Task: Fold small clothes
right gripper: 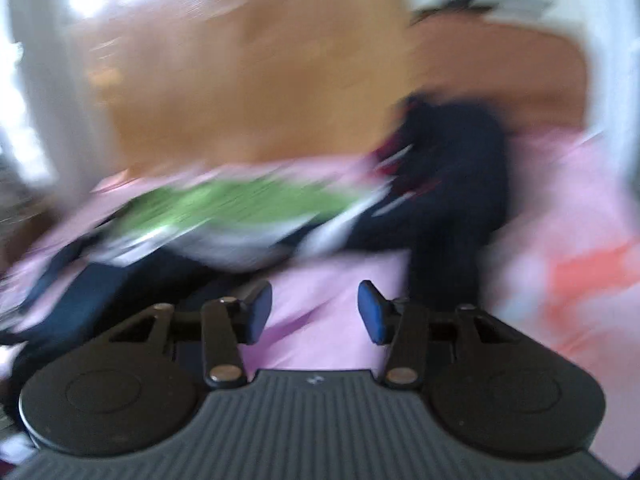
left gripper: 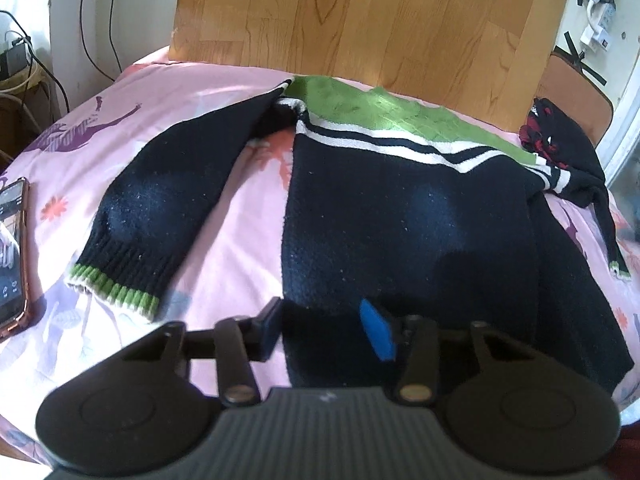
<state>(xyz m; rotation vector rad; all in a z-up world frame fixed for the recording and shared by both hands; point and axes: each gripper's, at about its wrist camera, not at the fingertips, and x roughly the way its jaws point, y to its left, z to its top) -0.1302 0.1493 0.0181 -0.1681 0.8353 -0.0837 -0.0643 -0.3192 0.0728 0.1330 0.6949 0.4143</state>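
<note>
Sweater [left gripper: 400, 208] lies flat beside the phone [left gripper: 12, 256]; both the left gripper [left gripper: 324, 330] and right gripper [right gripper: 314, 312] are spread, empty, so a shallow hem pinch could slip.

A small dark navy knit sweater [left gripper: 400, 216] lies flat and spread open directly ahead of the left tool, its near hem just beyond the fingertips; a green yoke with white stripes crosses its far end, and one sleeve, ending in a green-and-white ribbed cuff, angles out ahead and to the left. In the blurred right view the sweater [right gripper: 240, 208] lies ahead and to the left
</note>
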